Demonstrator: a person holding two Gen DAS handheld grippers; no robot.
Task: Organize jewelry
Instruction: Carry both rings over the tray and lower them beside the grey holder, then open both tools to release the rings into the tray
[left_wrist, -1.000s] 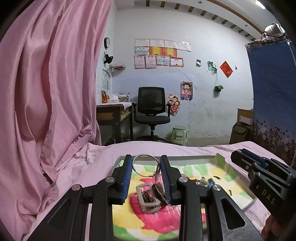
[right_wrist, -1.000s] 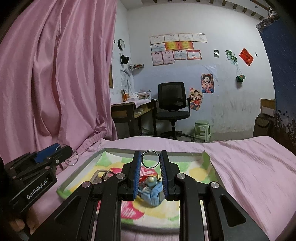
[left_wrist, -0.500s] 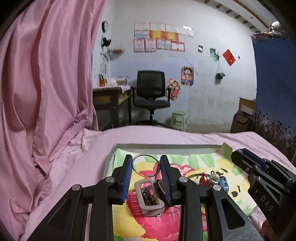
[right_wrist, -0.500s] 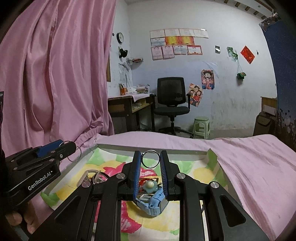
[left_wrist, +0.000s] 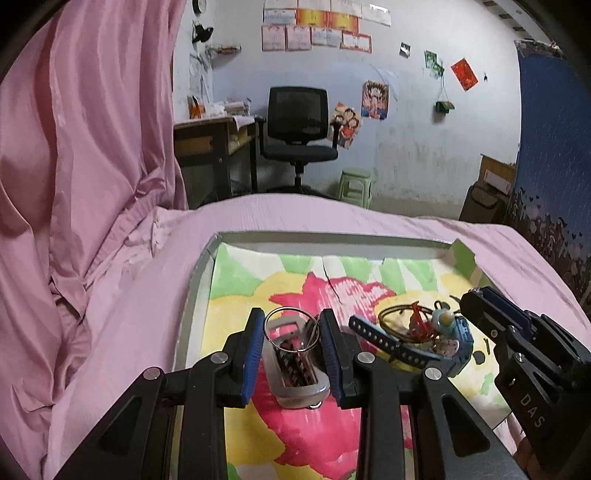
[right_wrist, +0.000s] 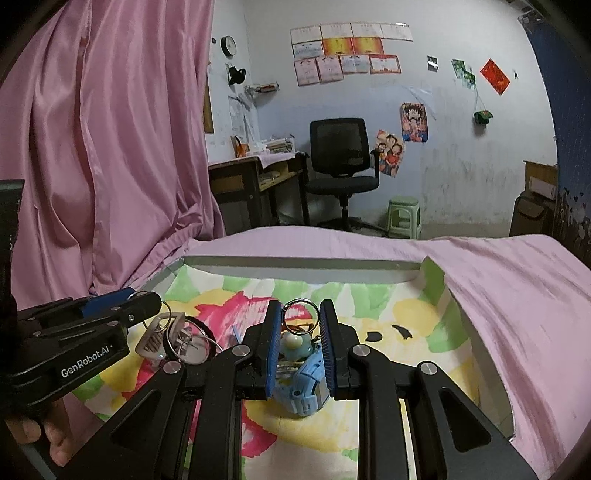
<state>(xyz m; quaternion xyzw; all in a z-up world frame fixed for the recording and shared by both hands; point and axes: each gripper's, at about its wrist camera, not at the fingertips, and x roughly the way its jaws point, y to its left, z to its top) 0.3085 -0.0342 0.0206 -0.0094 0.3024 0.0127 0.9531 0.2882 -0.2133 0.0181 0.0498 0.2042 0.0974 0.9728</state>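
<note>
Jewelry sits in a shallow tray (left_wrist: 199, 288) lined with a flower-print sheet of pink, yellow and green, set into pink bedding (left_wrist: 122, 314).

Left wrist view: left gripper (left_wrist: 291, 328) has its blue-padded fingers (left_wrist: 252, 345) closed on a large metal key ring (left_wrist: 290, 326), held upright between the pads. A grey rectangular buckle piece (left_wrist: 295, 369) hangs from the ring and rests on the liner. To the right lies a cluster: a blue watch (left_wrist: 424, 350) with a perforated strap, a dark bangle, a red charm and a small round figure. Right gripper (left_wrist: 491, 310) enters from the right edge, seen side-on; its body reads "DAS".

Right wrist view: right gripper (right_wrist: 300, 317) clamps a smaller metal ring (right_wrist: 300, 314) between its blue pads, jaws nearly together on it. Below the ring hang a pale blue-and-white figure (right_wrist: 293, 345) and the blue watch (right_wrist: 304, 391), whose body touches the liner. This view alone shows the watch's case face-on and two black marks on the liner past the fingers. The left gripper (right_wrist: 147, 301) appears at left, labelled "GenRobot.AI", with a bare thumb under it at the lower left corner. The grey buckle and overlapping rings (right_wrist: 184, 338) lie just beside its tip.

Both views show an office chair (right_wrist: 340, 155), a desk and a green stool (right_wrist: 404, 214) beyond the bed. Wall papers are too small to read.
</note>
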